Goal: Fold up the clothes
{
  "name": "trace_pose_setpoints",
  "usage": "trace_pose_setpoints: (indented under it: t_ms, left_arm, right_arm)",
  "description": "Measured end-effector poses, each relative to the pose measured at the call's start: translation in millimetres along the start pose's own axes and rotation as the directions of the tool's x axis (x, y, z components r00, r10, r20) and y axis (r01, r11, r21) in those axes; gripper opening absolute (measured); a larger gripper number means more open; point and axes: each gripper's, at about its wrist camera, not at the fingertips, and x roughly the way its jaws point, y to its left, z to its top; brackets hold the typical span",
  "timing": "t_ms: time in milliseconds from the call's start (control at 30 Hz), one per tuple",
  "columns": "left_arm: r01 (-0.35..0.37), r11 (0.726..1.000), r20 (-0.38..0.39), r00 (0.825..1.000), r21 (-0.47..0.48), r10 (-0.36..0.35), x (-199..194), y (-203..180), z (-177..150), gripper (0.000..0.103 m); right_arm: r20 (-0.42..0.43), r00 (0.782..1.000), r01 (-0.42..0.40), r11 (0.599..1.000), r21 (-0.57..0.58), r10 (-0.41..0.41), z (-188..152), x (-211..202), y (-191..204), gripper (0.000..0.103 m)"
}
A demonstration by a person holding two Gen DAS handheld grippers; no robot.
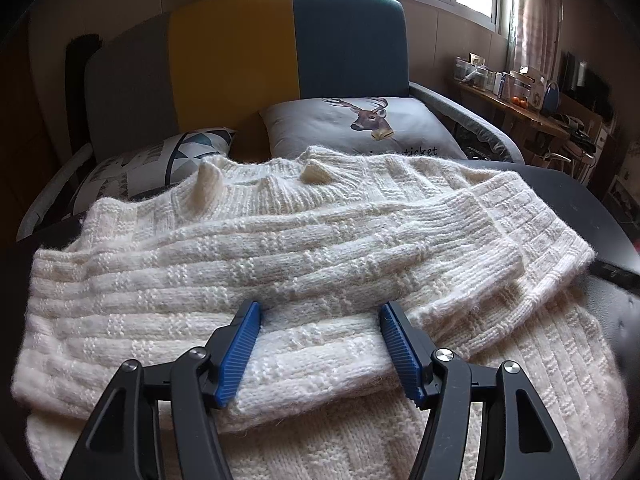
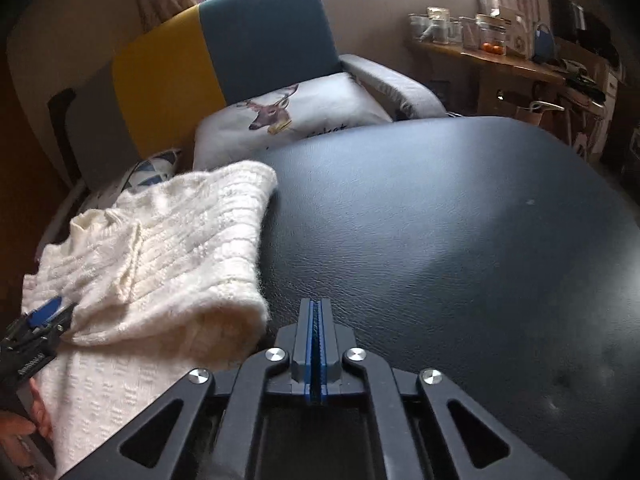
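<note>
A dark leather-textured table point(image 2: 460, 240) carries a cream knitted sweater point(image 1: 280, 248), folded over itself, on its left part.

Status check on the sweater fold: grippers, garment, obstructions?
Left gripper open, jaws straddling a folded sleeve. Right gripper shut, empty, over the bare table. Sweater partly folded, sleeves laid across. Nothing in the way.
</note>
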Motion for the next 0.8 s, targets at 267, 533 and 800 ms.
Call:
trace_pose_setpoints:
  t_ms: [267, 533, 800]
  left_arm:
    - [-0.008, 1.000, 0.001, 1.000, 0.008, 0.008, 0.3, -1.2, 0.4, 0.065]
    - [0.019, 1.000, 0.000, 1.000, -0.004, -0.019, -0.4, 1.8, 1.2, 0.066]
    - [0.092, 0.988, 0.097, 0.992, -0.124, -0.080, -23.1, 54.7, 30.9, 0.087]
  right_arm:
    - [0.061, 0.975, -0.204, 0.973, -0.109, 0.212, 23.0, -8.7, 72.7, 0.022]
    - [-0.096, 0.979, -0.199, 0.952, -0.231, 0.181, 7.8, 58.7, 125.2, 0.019]
    - [-0.055, 0.987, -0.160, 0.957, -0.241, 0.151, 1.7, 61.7, 126.7, 0.020]
